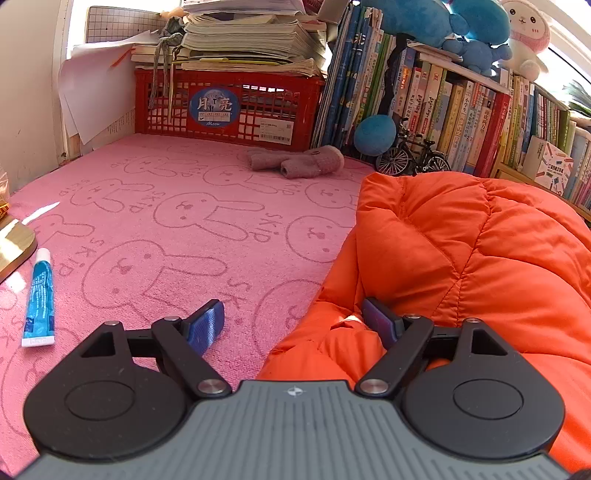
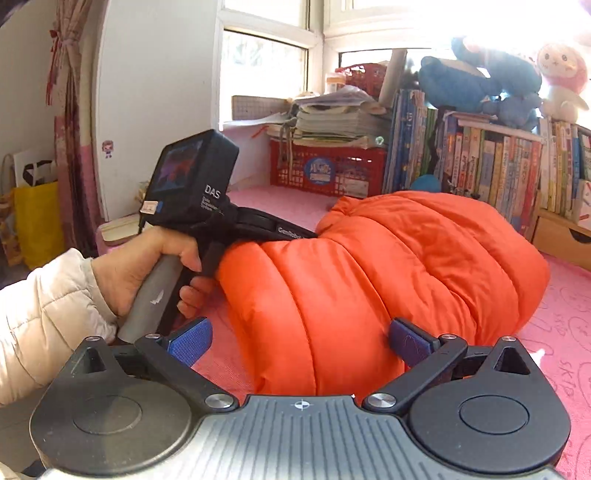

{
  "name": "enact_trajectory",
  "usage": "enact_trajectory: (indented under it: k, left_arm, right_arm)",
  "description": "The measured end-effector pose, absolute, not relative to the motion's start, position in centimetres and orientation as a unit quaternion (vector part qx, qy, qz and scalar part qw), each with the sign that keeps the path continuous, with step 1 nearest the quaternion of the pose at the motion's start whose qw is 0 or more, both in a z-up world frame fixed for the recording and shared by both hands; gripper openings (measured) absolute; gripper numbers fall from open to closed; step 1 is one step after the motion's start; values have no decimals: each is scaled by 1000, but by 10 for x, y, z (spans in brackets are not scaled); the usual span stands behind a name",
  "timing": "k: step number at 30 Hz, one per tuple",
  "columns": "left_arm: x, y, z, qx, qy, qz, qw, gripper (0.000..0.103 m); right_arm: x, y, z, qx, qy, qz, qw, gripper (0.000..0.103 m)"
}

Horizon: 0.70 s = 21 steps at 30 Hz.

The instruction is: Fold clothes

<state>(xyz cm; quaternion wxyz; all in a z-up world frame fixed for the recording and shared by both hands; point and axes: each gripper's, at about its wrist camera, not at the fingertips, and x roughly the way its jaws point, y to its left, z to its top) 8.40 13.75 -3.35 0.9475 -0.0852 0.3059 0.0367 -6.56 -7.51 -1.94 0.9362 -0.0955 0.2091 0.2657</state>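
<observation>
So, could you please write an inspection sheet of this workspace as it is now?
Surface: pink towel with rabbit print.
Job's things: orange down jacket, bunched in a puffy heap.
Clutter: blue tube, grey gloves, model bicycle.
Grippers: left gripper jaws open, one finger against the jacket's edge; right gripper jaws open on either side of the jacket's near end.
Cables: nothing seen.
Surroundings: red crate under stacked papers, book rows, plush toys, window.

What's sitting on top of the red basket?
A tall stack of books and papers lies on the red basket. What is inside the basket cannot be made out.
</observation>
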Motion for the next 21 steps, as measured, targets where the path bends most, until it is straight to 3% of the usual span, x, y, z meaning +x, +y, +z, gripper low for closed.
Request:
enact_trajectory:
  k: [13, 21]
  left_arm:
    - [74, 92, -31, 15, 290, 75, 954, 85]
    - [71, 102, -35, -12, 297, 69, 952, 85]
  right_arm:
    - [-40, -154, -48, -134, 213, -5, 968, 103]
    - [-54, -193, -18, -70, 210, 104, 970, 101]
